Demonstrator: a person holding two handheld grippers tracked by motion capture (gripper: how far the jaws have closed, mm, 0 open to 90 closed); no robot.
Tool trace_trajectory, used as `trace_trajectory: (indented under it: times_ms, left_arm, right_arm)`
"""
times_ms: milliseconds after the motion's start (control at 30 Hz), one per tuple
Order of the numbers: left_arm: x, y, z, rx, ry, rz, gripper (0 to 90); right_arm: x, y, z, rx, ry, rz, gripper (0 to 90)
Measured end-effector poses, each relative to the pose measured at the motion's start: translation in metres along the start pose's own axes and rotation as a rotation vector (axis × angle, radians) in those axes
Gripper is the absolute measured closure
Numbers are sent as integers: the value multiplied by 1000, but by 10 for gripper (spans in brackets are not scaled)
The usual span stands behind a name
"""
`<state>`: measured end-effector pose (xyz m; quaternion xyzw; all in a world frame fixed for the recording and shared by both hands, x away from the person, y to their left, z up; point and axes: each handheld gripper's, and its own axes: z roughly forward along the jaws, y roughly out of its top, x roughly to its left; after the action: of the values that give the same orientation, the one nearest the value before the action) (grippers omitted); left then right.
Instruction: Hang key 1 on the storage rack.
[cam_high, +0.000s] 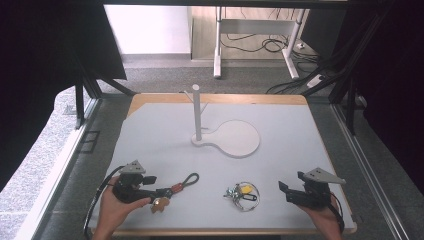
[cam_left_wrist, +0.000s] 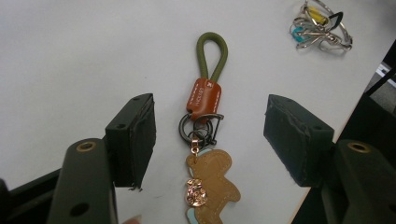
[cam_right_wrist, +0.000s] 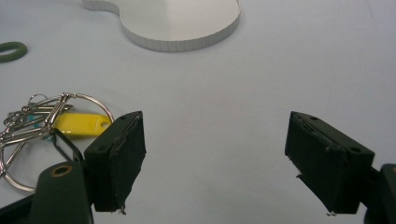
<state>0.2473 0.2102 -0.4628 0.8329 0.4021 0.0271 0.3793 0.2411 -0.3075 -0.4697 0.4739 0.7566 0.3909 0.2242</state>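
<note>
A keychain (cam_high: 176, 187) with an olive cord loop (cam_left_wrist: 211, 54), an orange leather tab and a tan figure charm (cam_left_wrist: 211, 185) lies flat on the white mat. My left gripper (cam_high: 155, 192) is open at the front left, its jaws straddling the keychain (cam_left_wrist: 204, 105) without touching it. A bunch of wire key rings with a yellow tag (cam_high: 242, 195) lies at front centre. My right gripper (cam_high: 284, 192) is open at the front right, nothing between its jaws; the yellow tag (cam_right_wrist: 79, 124) sits just left of its left jaw.
A white stand (cam_high: 235, 138) with a round base and an upright post (cam_high: 196, 112) is at the middle of the mat. The table's wooden edge (cam_high: 215, 98) runs along the back. Black frame legs and cables lie beyond the table.
</note>
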Motion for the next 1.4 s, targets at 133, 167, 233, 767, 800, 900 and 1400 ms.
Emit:
trace_trajectory:
  times_ms: [133,167,233,767,800,900,1400]
  left_arm:
    - [-1,0,0,-7,0,-8,343]
    - [-1,1,0,-6,4,-10,341]
    - [-1,4,-2,0,28,-9,340]
    - [-14,27,-7,48,38,45,336]
    - [-13,29,-7,51,39,51,336]
    - [-12,35,-7,65,46,61,337]
    - [-18,63,3,184,4,122,350]
  right_arm:
    - [-8,-4,-5,-6,11,26,219]
    - [-10,-5,-6,-6,20,33,219]
    - [-15,-9,-6,-3,29,45,221]
    - [-31,-17,-12,20,43,83,226]
    - [-32,-18,-13,20,40,91,229]
    - [-35,-21,-14,20,36,103,243]
    - [-37,-28,-18,43,30,104,274]
